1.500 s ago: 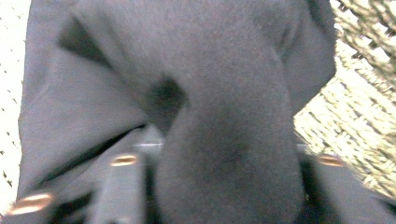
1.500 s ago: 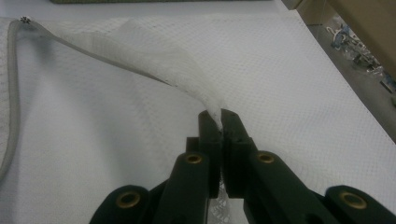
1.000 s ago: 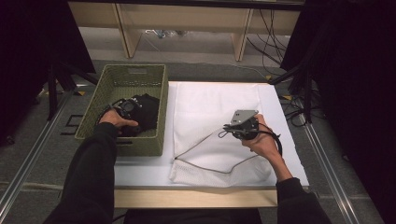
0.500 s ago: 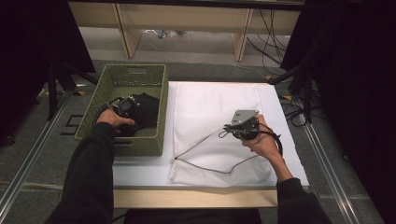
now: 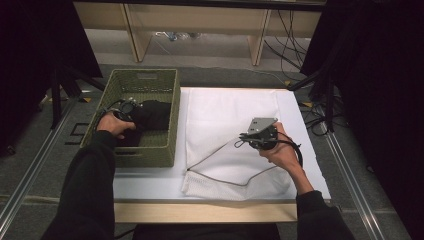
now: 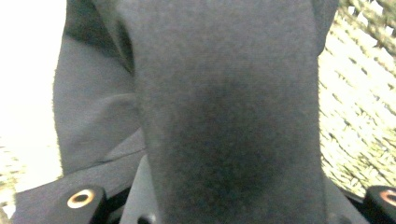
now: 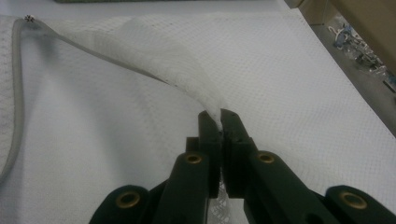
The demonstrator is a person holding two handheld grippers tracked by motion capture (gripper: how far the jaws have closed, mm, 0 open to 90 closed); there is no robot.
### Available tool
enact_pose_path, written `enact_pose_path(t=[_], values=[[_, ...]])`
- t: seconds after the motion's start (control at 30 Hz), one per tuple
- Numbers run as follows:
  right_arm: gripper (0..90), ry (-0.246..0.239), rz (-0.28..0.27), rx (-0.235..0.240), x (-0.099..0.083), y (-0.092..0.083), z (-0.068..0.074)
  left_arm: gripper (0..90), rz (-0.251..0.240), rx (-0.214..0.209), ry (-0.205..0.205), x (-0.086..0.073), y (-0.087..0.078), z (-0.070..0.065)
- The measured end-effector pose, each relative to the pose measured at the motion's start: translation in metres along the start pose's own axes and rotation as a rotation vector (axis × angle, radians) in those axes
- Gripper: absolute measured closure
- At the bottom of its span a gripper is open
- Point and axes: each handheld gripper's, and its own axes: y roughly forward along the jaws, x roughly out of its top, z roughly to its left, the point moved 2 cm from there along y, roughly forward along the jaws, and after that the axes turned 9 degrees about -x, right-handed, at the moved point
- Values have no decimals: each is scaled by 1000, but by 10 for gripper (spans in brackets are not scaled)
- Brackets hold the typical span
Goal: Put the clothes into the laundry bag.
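On the white table (image 5: pixel 300 150), mesh bag (image 5: pixel 225 130) fabric is pinched between the right gripper (image 7: pixel 219 116)'s closed jaws, while the left gripper (image 5: pixel 127 107), its jaw state untellable, meets the dark garment (image 6: pixel 224 116) in the basket (image 5: pixel 150 80); thin mesh could slip.

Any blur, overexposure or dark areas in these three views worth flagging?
Left gripper view: the black garment sits so close that it is soft and out of focus, and the upper left is blown out white. Right gripper view: the mesh bag is sharp near the right gripper, slightly soft far off. High view: evenly lit table, dark surroundings.
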Motion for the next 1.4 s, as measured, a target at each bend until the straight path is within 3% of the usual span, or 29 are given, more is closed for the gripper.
enact_pose_path(t=[0.03,0.07,0.1,0.2,0.23,0.37,0.57,0.63,0.73,0.8,0.83,0.87,0.9,0.93,0.97,1.03,1.07,1.1,1.13,1.17,1.2,1.23,1.3,1.4], values=[[889,16,8,8,-1,0,0,688,0,0,0,0,0,0],[889,16,7,7,-1,1,0,688,-58,1,-35,1,-9,2],[889,4,4,10,-1,1,0,689,-58,1,-35,1,-9,2],[889,11,6,8,-1,1,0,688,-136,-25,-68,5,-30,2],[889,11,6,8,-1,1,0,687,-136,-25,-68,5,-30,2],[889,12,15,-1,0,0,0,686,-208,-37,-81,20,-57,-5],[892,8,-5,1,0,-1,-1,686,-253,-41,-72,30,-84,-13],[892,27,-2,-3,0,-1,-1,686,-290,-64,-98,32,-98,-18],[893,30,0,-6,0,0,-2,685,-297,-79,-87,33,-109,-25],[895,35,-6,-6,1,1,-2,685,-306,-100,-60,37,-124,-41],[895,35,-6,-6,1,1,-2,685,-306,-100,-60,37,-124,-41],[895,31,-16,-9,2,1,-5,684,-326,-127,-42,41,-137,-54],[895,31,-16,-9,2,1,-5,685,-326,-127,-42,41,-137,-54],[895,24,-40,-6,3,0,-9,685,-363,-168,-36,46,-149,-68],[895,24,-40,-6,3,0,-9,684,-363,-168,-36,46,-149,-68],[895,48,-47,-17,5,-5,-12,684,-379,-219,-12,48,-157,-84],[895,52,-51,-15,6,-6,-13,684,-388,-270,1,49,-163,-102],[895,33,-67,-17,6,-6,-16,683,-387,-299,11,48,-165,-111],[895,33,-67,-17,6,-6,-16,683,-387,-299,11,48,-165,-111],[895,77,-66,-14,6,-8,-18,683,-382,-362,24,45,-168,-127],[895,76,-70,-16,6,-8,-19,682,-379,-383,29,42,-168,-134],[895,76,-70,-16,6,-8,-19,682,-379,-383,29,42,-168,-134],[895,96,-88,-11,5,-9,-23,681,-363,-406,66,34,-166,-152],[895,106,-89,-13,4,-11,-25,681,-359,-407,91,27,-163,-162]])
